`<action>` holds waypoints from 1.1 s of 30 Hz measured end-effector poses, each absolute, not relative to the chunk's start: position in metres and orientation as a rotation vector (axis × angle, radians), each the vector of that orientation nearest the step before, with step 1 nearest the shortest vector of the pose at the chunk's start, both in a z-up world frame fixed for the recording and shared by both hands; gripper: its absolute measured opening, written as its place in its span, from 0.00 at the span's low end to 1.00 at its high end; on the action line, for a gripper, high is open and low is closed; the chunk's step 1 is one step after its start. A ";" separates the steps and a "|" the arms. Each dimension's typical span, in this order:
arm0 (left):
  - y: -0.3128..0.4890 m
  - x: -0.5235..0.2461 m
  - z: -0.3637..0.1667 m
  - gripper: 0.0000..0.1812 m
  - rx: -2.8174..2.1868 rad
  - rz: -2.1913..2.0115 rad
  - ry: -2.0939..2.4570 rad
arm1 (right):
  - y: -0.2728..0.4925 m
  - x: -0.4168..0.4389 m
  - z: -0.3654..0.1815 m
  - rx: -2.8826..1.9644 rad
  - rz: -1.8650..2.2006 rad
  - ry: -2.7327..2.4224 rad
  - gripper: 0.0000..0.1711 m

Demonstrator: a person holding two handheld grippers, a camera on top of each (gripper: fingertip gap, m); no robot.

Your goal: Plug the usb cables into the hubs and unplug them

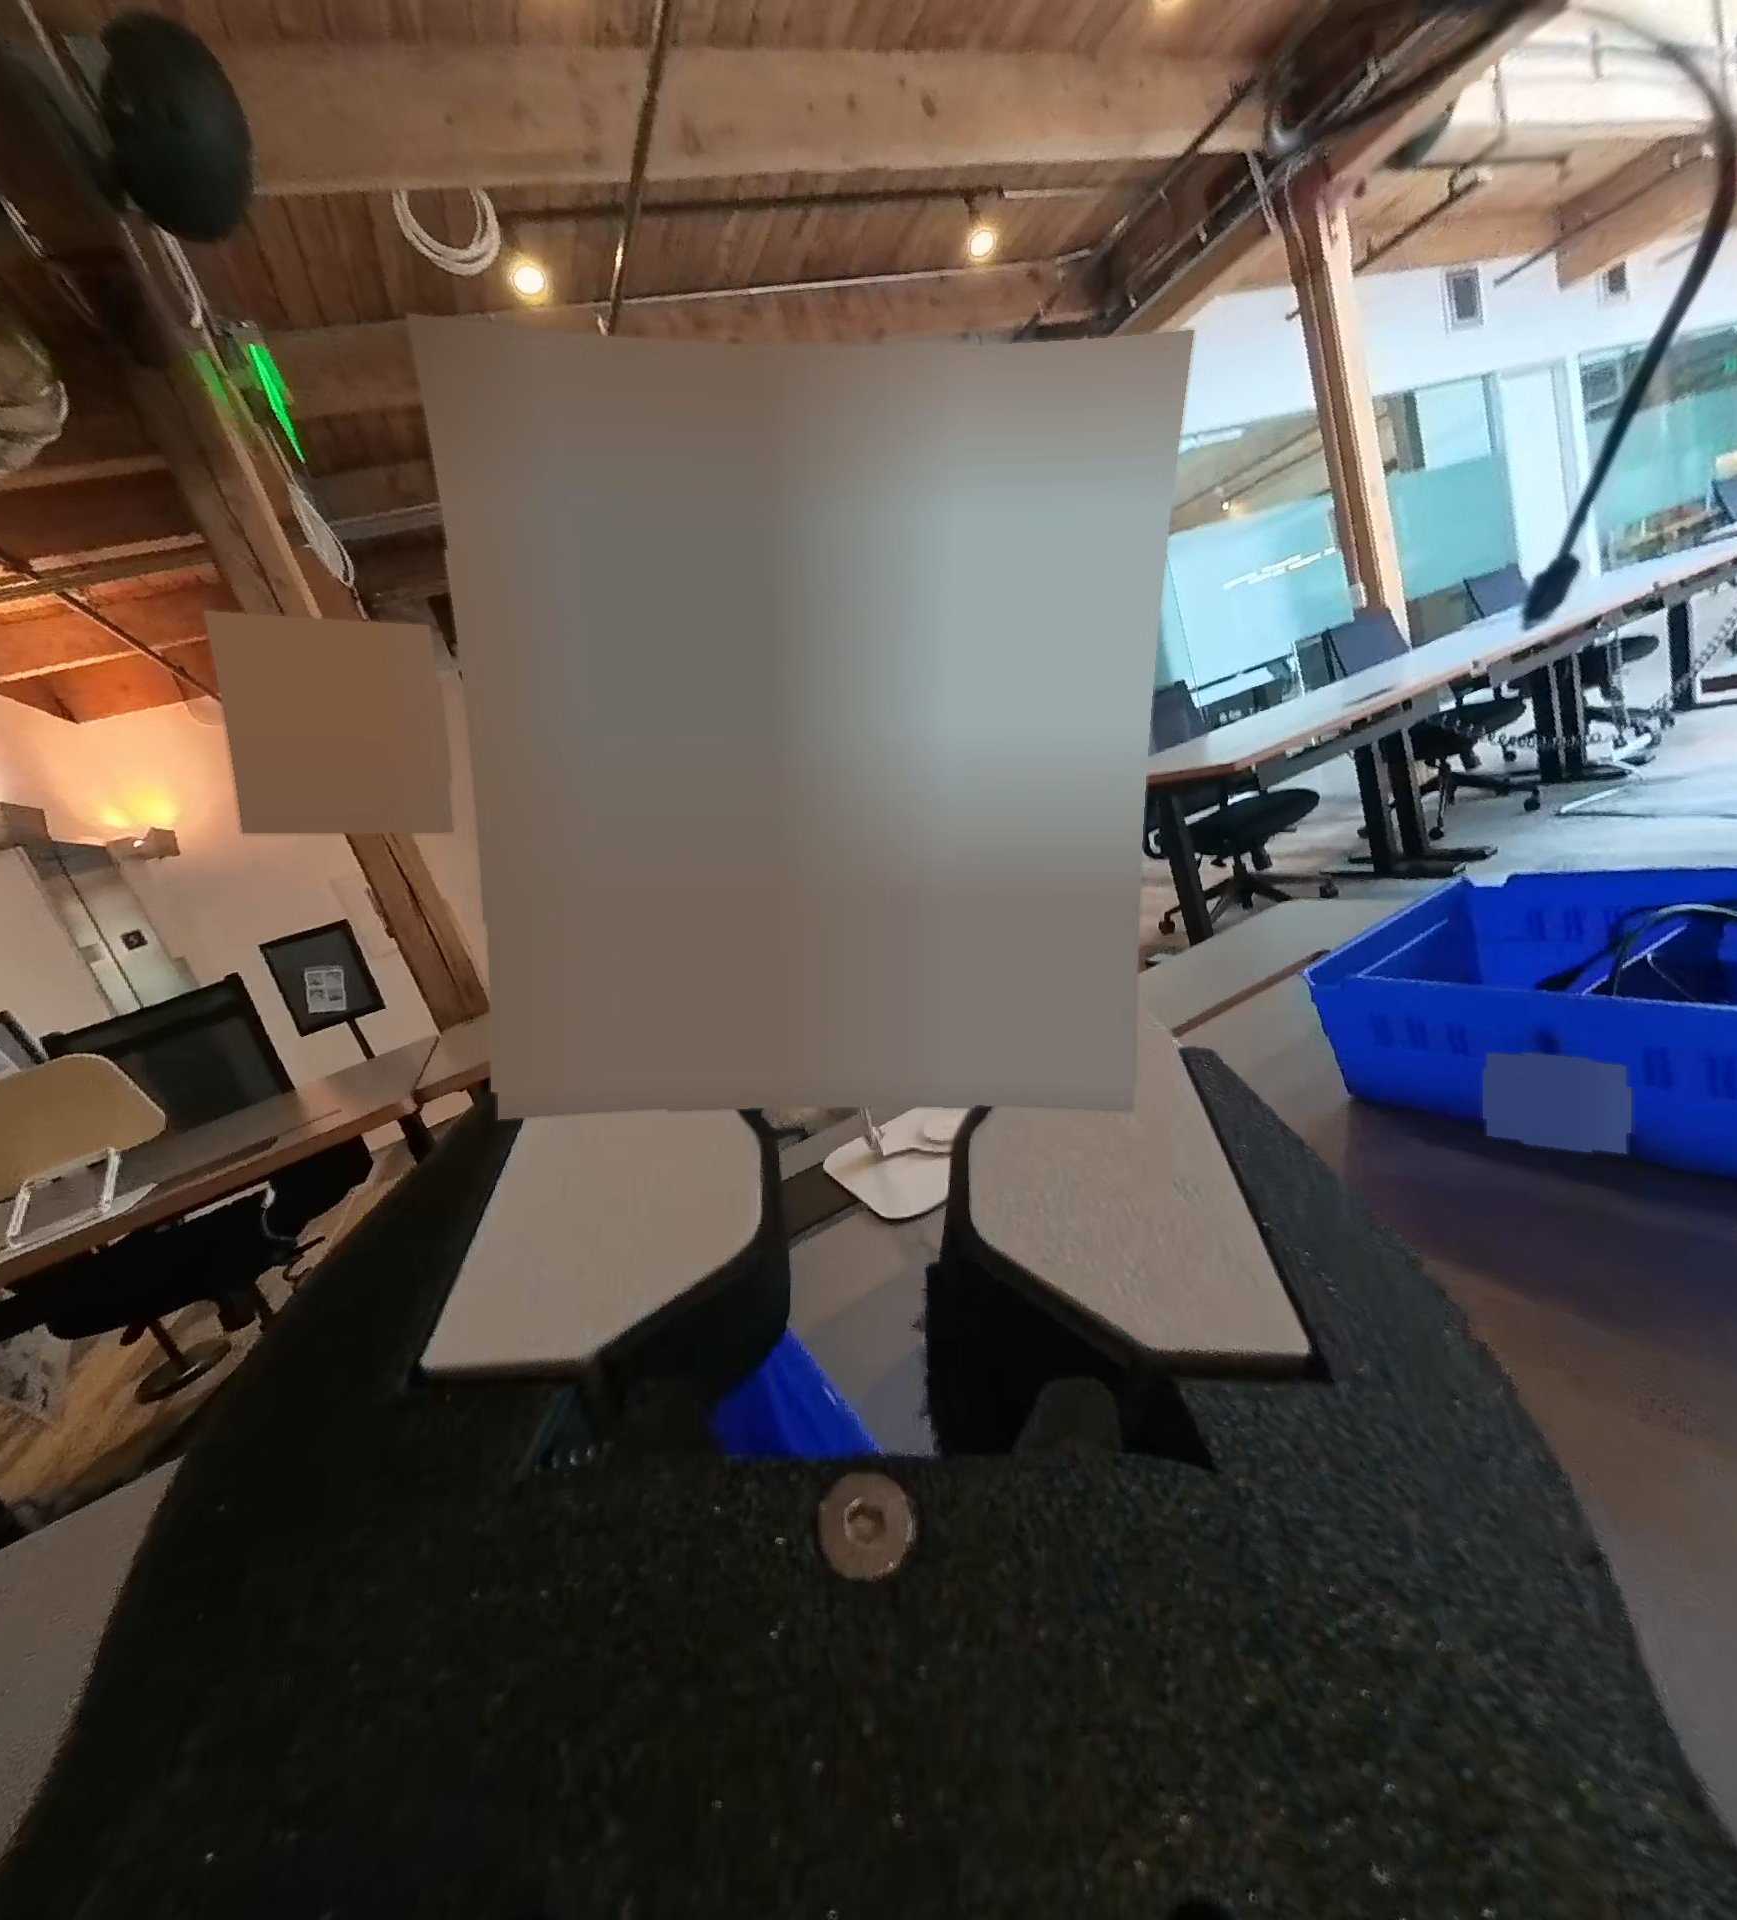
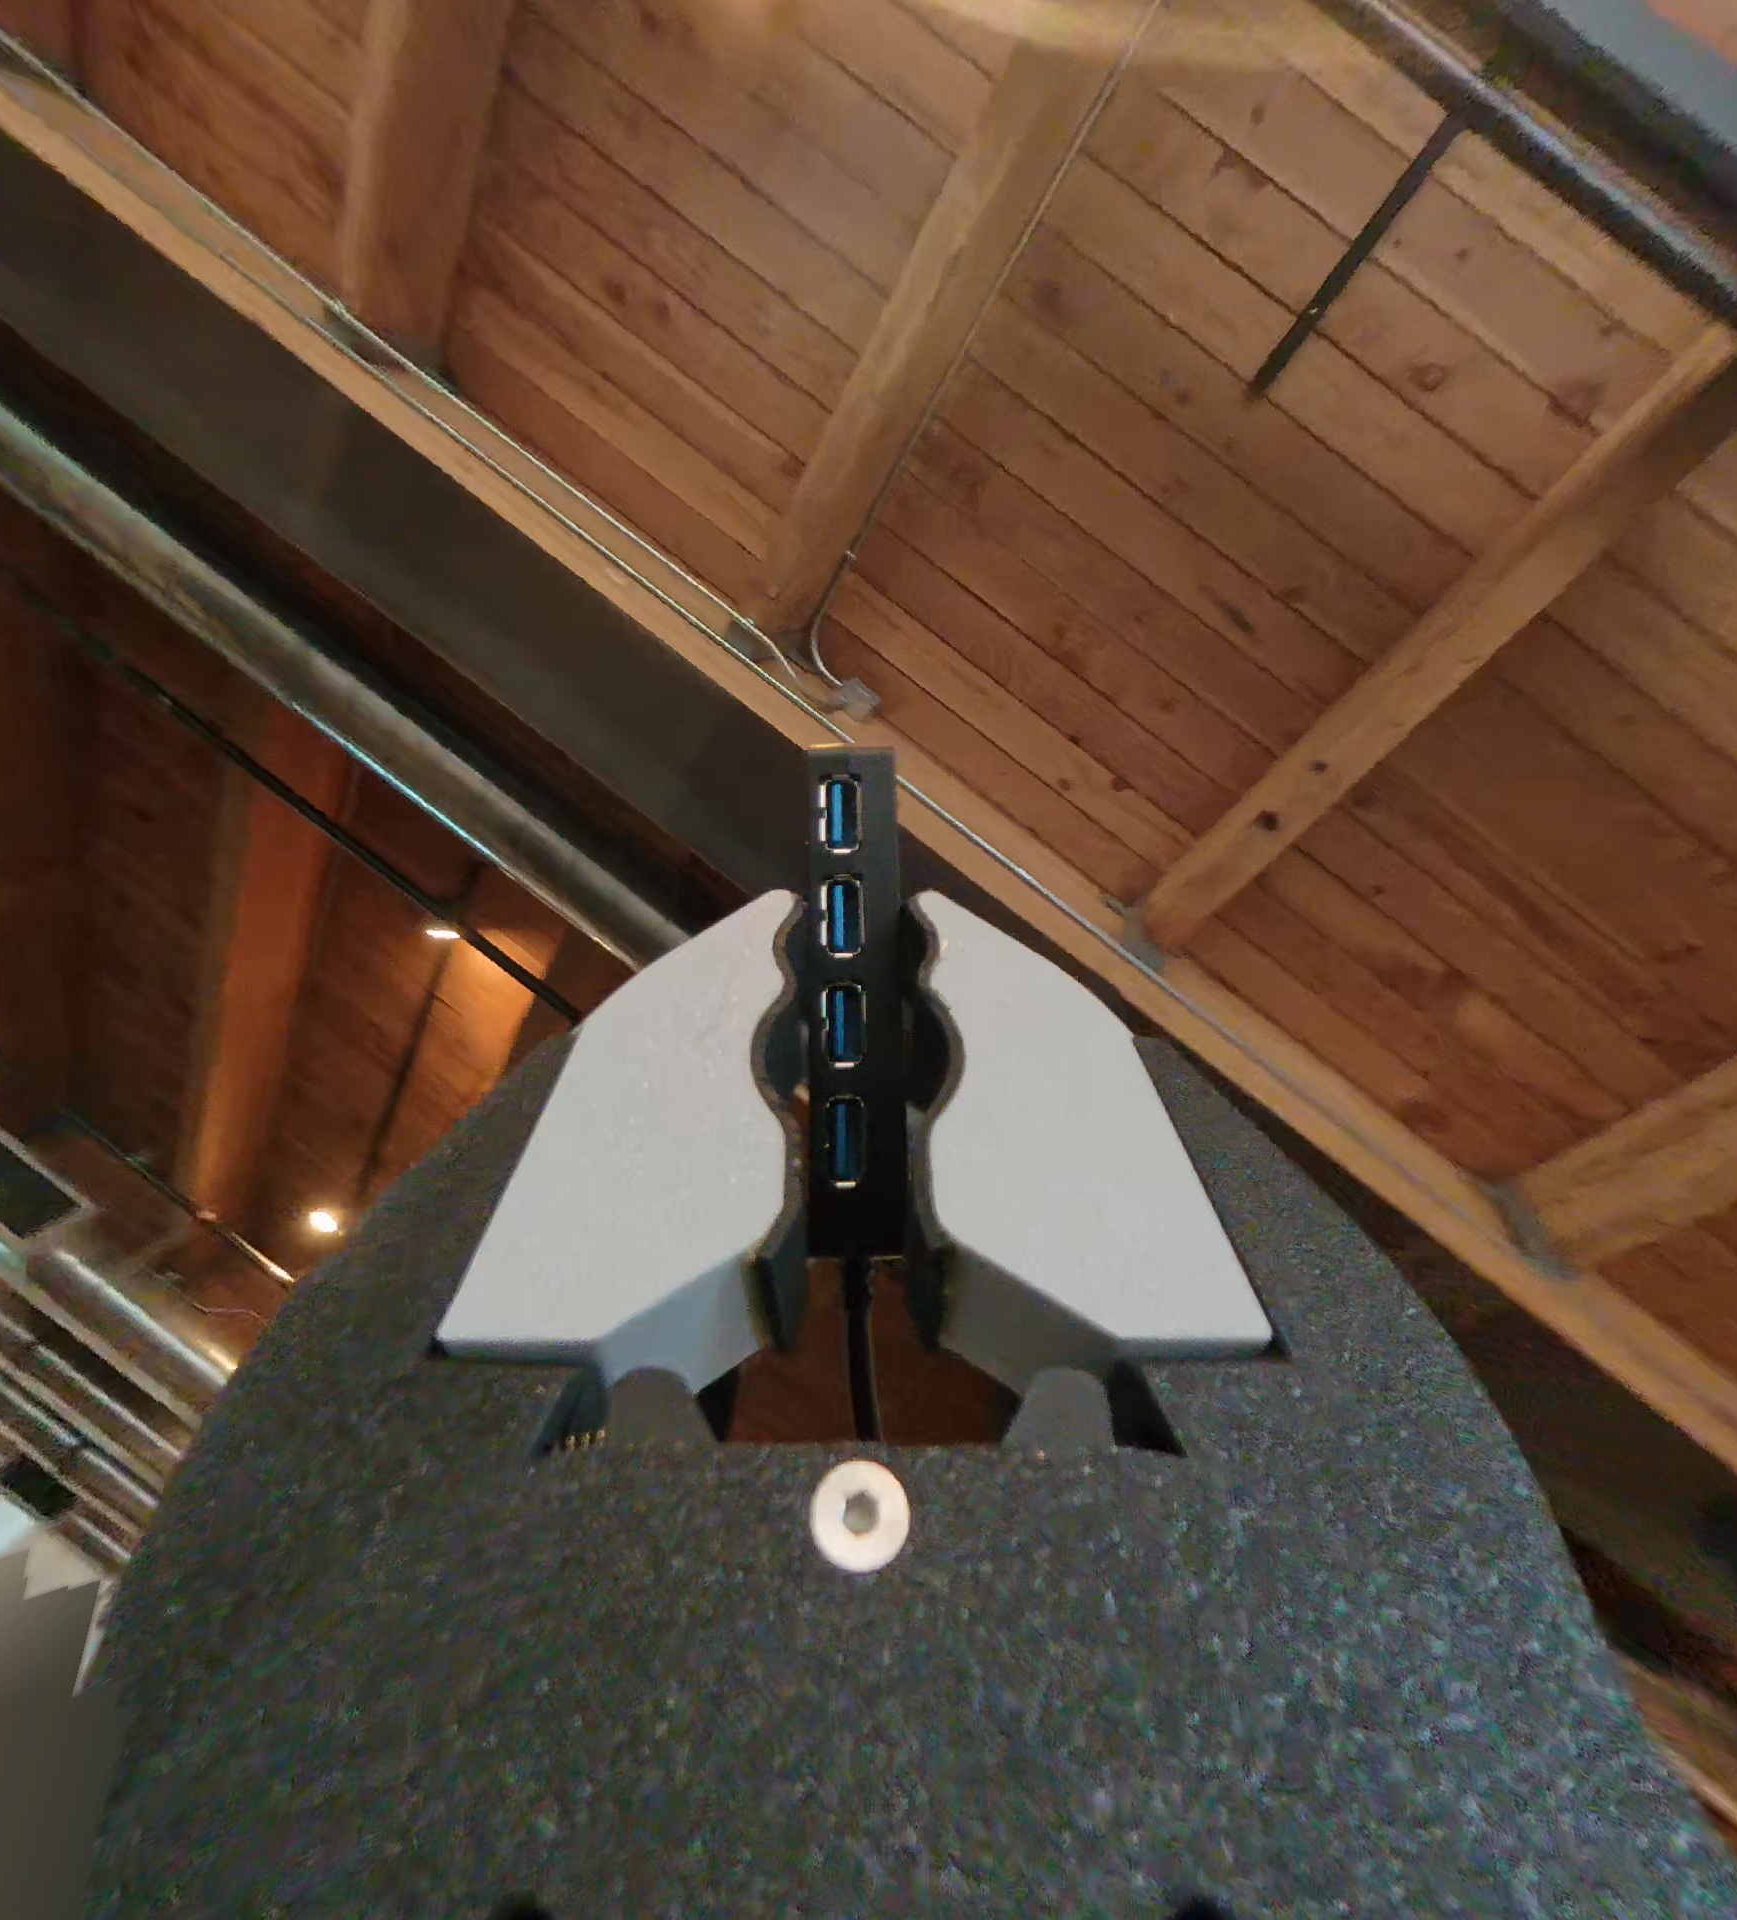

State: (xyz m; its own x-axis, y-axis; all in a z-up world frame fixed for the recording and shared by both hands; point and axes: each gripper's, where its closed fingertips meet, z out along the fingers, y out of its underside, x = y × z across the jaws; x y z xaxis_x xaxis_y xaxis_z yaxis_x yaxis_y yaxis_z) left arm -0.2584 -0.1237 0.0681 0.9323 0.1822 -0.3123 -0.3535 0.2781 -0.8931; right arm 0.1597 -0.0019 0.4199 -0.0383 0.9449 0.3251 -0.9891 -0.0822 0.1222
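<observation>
Hub (image 2: 859, 997), black, slim, 4 blue-lined ports in 1 column, all 4 empty. Location: clamped upright in the right claw (image 2: 851, 935), both grey fingers pressed to its narrow sides across the 2 middle ports, raised toward the wooden ceiling. Its own black lead (image 2: 862, 1371) drops straight down between the fingers into the claw body.

Left claw (image 1: 859, 1127): released, jaws standing apart, nothing between them; it looks out level over the dark bench (image 1: 1529, 1299).

Cable (image 1: 1664, 343), black, hangs in an arc at upper right of the left view, its plug end (image 1: 1552, 590) dangling free. Judgement: this is likely the hub's own lead.

Bin (image 1: 1570, 1049), blue plastic, on the bench to the right, holding dark cables (image 1: 1674, 951).

Step in hand, as a judgement: fetching a plug for the held hub. Advice: keep the right claw firm and steady with the port column facing the left claw; grip a plug by its moulded housing, not by the cord; line its flat face up with a port, preferably the top 1, which stands clear of the fingers; push straight along the port axis.

Not determinable: left fingertips, covered by a large blurred patch; count and type of cables in the bin; a second hub, none in view; a blue item low between the left jaws.
</observation>
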 end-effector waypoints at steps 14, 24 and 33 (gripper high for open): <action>-0.155 -0.288 0.074 0.17 -1.189 0.451 0.065 | 0.022 -0.007 0.276 -0.145 1.485 -0.458 0.09; -0.084 -0.253 0.061 0.17 -1.138 0.633 0.271 | 0.068 -0.132 0.145 -0.831 1.680 -0.762 0.09; -0.009 -0.210 0.008 0.21 -1.295 0.132 0.260 | 0.039 -0.180 0.054 -1.044 1.989 -0.941 0.09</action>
